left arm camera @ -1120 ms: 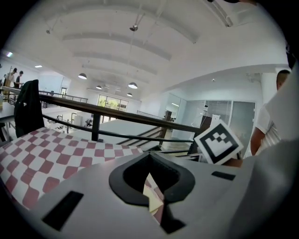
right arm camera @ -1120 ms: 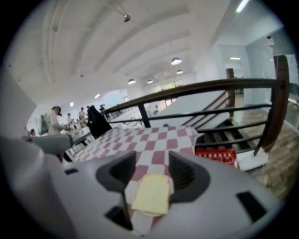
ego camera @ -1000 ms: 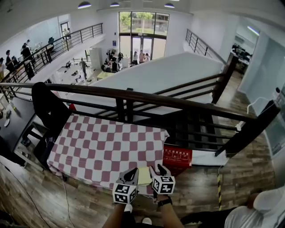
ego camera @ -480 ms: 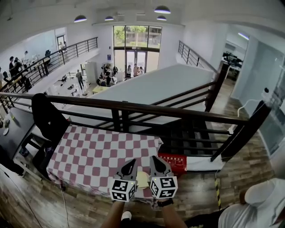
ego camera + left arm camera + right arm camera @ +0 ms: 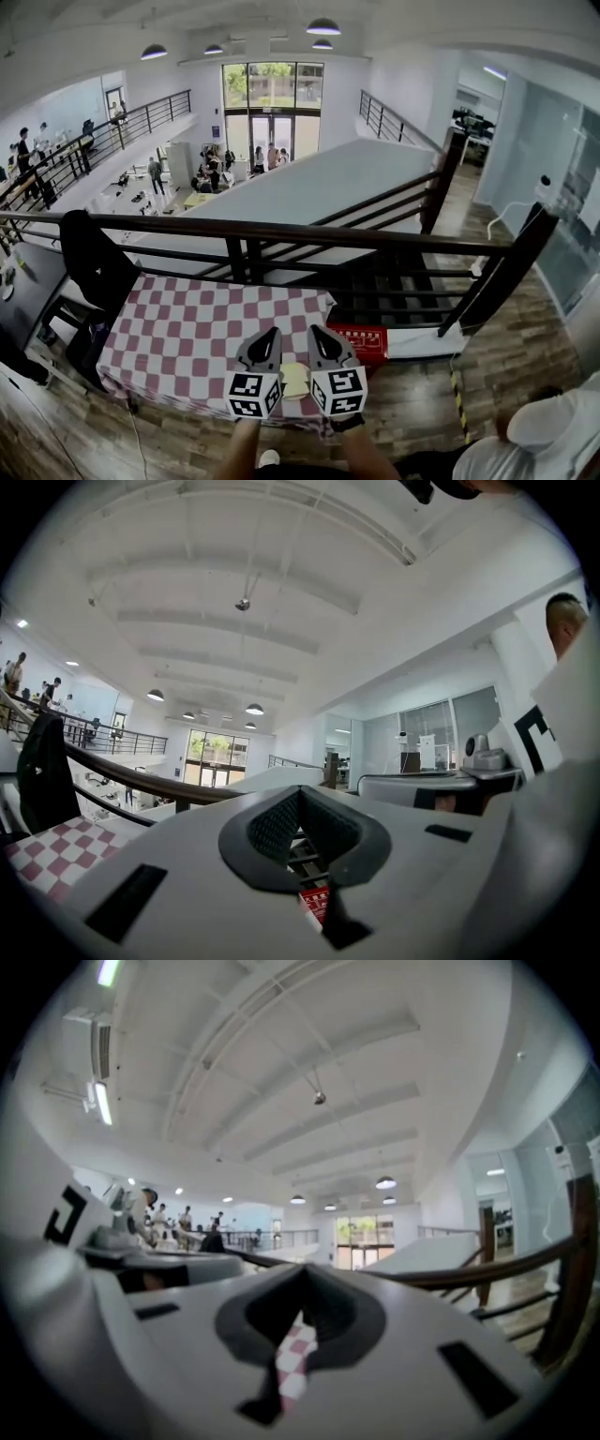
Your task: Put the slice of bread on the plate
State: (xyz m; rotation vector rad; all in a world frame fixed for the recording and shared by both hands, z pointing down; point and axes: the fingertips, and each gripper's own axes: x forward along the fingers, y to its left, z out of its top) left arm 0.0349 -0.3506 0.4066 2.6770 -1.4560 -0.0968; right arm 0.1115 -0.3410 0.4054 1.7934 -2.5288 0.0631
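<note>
Both grippers are held up close to my head, side by side and pointing level over the near edge of the table with the red-and-white checked cloth (image 5: 187, 328). My left gripper (image 5: 267, 335) (image 5: 300, 793) has its jaws together with nothing between them. The jaws of my right gripper (image 5: 321, 335) (image 5: 302, 1271) are shut and empty too; only the checked cloth shows through the gap. A pale yellow flat thing (image 5: 295, 380), possibly the slice of bread, lies on the cloth between and below the two marker cubes. No plate is in view.
A dark railing (image 5: 281, 234) runs behind the table, with an open hall far below. A red box (image 5: 364, 339) stands on the wooden floor to the table's right. A black jacket (image 5: 89, 262) hangs at the left. A person in white (image 5: 544, 441) is at the lower right.
Both grippers have risen and levelled out in front of me. The right gripper's jaws, apart a second ago, have come together. The view has tipped up toward the hall.
</note>
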